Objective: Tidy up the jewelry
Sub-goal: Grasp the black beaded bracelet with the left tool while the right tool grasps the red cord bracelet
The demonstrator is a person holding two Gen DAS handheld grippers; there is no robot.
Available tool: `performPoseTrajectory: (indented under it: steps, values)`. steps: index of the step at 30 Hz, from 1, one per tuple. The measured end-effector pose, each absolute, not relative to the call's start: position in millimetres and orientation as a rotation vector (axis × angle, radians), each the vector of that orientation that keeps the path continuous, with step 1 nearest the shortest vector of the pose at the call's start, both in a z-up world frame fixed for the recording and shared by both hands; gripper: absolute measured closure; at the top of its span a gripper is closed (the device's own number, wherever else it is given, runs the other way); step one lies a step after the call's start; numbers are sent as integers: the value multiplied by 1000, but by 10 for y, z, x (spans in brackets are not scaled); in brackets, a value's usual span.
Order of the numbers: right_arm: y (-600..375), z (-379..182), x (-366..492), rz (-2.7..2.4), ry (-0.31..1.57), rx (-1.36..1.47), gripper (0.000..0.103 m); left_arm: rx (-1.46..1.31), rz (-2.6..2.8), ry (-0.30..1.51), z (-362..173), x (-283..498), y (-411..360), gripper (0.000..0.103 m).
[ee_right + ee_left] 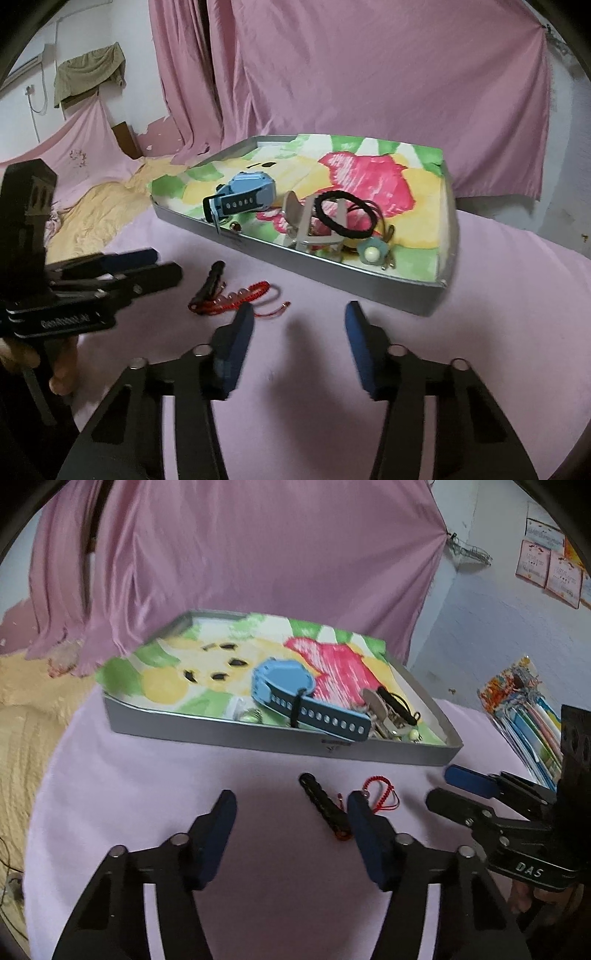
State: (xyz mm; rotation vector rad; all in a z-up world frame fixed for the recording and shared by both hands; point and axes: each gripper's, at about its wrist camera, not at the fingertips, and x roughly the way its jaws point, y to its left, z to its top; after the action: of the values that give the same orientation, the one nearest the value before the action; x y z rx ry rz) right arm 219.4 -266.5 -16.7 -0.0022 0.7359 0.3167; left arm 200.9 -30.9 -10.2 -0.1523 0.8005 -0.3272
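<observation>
Both empty and spread wide, the left gripper [291, 805] and right gripper [299, 317] should pinch the red bracelet [240, 297] by its cord, clear of the black clip [325, 806], for the tray [332, 266].

Left gripper [290, 806] jaws wide apart, right gripper [299, 317] likewise, both empty

Red bracelet [236, 297] outside tray [332, 269] of jewelry

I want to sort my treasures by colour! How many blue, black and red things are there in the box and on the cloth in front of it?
Blue: 1, the watch in the box
Black: 2, the hair tie in the box and the black clip on the cloth
Red: 1, the red cord bracelet on the cloth
Total: 4
</observation>
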Motion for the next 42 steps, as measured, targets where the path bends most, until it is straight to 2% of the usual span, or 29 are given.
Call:
performPoseTrajectory:
  steps: [3, 5, 7, 12, 14, 21, 26, 29, 35, 42]
  values:
    - [-2643, -175, 2270, 336, 744, 19, 65, -166, -349, 822, -125, 2078, -352, 58]
    - [-2609, -186, 2321, 351, 751, 33, 72, -163, -355, 830, -130, 2118, -376, 62]
    - [-2572, -202, 2371, 361, 759, 42, 73, -158, -360, 847, -143, 2156, -408, 69]
    - [-2514, -239, 2443, 384, 773, 54, 73, -140, -361, 879, -188, 2226, -472, 70]
    - [-2489, -266, 2482, 395, 791, 57, 79, -133, -359, 880, -191, 2233, -484, 73]
    - [-2410, -328, 2561, 411, 846, 35, 79, -97, -351, 886, -182, 2260, -529, 75]
    - [-2384, -329, 2535, 398, 851, -37, 89, -57, -344, 887, -179, 2260, -567, 78]
    - [-2402, -330, 2511, 408, 857, -58, 92, -53, -353, 888, -177, 2246, -562, 78]
    - [-2418, -319, 2455, 416, 853, -90, 92, -21, -382, 895, -162, 2202, -618, 78]
    - [-2414, -321, 2434, 425, 850, -95, 99, 17, -407, 901, -142, 2192, -703, 93]
